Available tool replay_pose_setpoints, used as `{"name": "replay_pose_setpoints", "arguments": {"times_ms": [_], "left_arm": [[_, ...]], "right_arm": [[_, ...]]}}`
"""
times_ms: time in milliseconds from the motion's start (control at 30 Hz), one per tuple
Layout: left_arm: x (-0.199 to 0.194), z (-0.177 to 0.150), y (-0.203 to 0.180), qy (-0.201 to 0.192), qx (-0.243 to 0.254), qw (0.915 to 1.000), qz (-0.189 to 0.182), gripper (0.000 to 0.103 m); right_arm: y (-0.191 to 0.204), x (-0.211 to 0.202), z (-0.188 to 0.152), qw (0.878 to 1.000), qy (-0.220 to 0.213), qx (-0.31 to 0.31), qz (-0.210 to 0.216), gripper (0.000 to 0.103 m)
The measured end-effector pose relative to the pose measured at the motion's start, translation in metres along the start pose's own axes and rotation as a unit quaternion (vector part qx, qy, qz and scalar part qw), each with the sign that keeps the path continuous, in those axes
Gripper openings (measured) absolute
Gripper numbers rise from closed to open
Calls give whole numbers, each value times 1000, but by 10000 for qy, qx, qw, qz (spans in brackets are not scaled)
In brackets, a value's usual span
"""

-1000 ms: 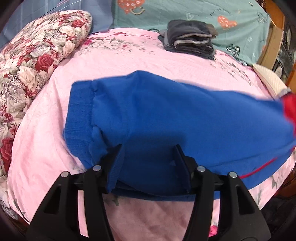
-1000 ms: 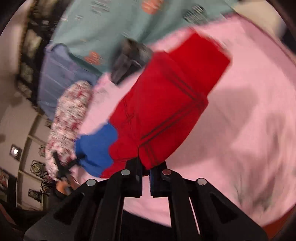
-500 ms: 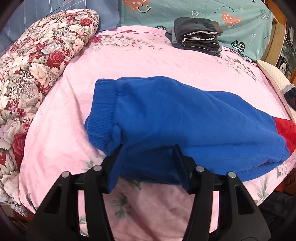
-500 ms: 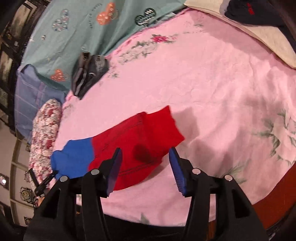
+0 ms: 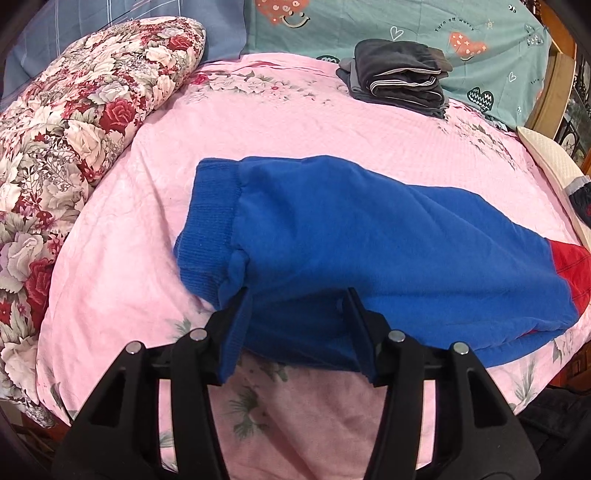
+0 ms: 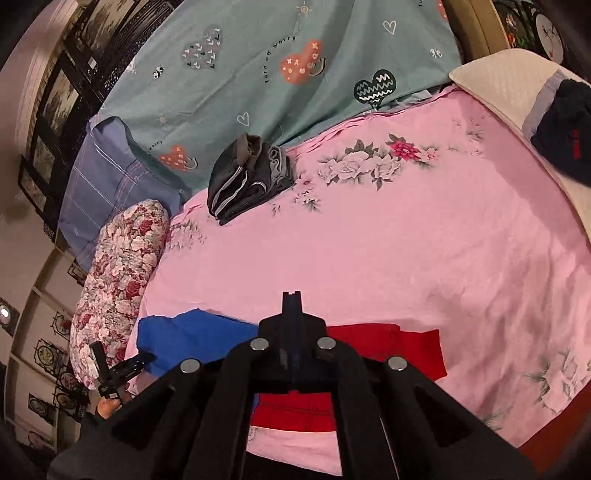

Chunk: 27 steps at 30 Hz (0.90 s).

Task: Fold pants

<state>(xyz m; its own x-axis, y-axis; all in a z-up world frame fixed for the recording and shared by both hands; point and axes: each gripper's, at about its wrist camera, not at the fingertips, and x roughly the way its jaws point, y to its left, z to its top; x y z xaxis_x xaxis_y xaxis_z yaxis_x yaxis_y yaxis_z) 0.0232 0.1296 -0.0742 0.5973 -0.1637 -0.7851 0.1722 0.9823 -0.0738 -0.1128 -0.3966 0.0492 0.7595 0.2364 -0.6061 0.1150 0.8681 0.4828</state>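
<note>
The blue-and-red pants (image 5: 369, 236) lie flat across the near part of the pink bedspread (image 5: 295, 122), ribbed blue cuff to the left, red section running off to the right. The left gripper (image 5: 297, 328) hovers at the near edge of the blue fabric with its fingers spread wide, grasping nothing; whether the tips touch the cloth is hard to judge. In the right wrist view, the right gripper (image 6: 291, 299) has its fingers pressed together with nothing between them, above the seam where blue meets red on the pants (image 6: 406, 343).

A folded dark garment stack (image 5: 399, 81) sits at the far side near the teal heart-print sheet (image 5: 424, 29). A floral quilt roll (image 5: 74, 122) lies along the left.
</note>
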Motion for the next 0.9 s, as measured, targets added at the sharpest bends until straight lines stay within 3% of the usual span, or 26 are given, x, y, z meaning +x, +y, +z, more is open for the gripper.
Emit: {"name": "replay_pose_setpoints", "arguments": {"times_ms": [33,67,100,133,200,300,367,400,433,500,633,733,900], "left_arm": [[0,-1,0,-7,-5,10000,-7,52],[1,-1,0,-18,7,10000,-6,52],[1,-2,-1,-26,18,10000,0,52],[2,-3,-1,-36,27,10000,0,52],[3,-3,-2,-46,39,10000,-8,52],[4,-1,-1,-33,51,10000,-34,52],[4,0,-1,-18,49,10000,-29,52],[5,0,-2,-11,58,10000,-4,52],[5,0,-3,-6,62,10000,15,52],[5,1,-3,3,73,10000,31,52],[5,2,-4,22,70,10000,54,52],[6,2,-4,13,29,10000,84,52],[5,0,-3,-8,22,10000,46,52]], "right_arm": [[-1,0,-1,9998,32,-18,-197,1],[-10,0,-3,9990,43,-23,-439,16],[-23,1,-7,9982,59,50,-599,50],[-44,1,-14,9965,38,297,-785,60],[-80,1,-29,9936,-59,664,-914,69],[-123,21,-57,9918,163,1185,-451,69],[-132,39,-70,9901,316,1367,-101,67],[-131,47,-74,9894,393,1395,99,42],[-127,54,-76,9893,460,1361,238,31],[-104,50,-67,9945,333,985,90,22],[-23,14,-25,9990,-44,56,432,20],[26,7,-1,9985,-7,-244,483,20],[41,32,-6,9982,532,-138,231,20]]}}
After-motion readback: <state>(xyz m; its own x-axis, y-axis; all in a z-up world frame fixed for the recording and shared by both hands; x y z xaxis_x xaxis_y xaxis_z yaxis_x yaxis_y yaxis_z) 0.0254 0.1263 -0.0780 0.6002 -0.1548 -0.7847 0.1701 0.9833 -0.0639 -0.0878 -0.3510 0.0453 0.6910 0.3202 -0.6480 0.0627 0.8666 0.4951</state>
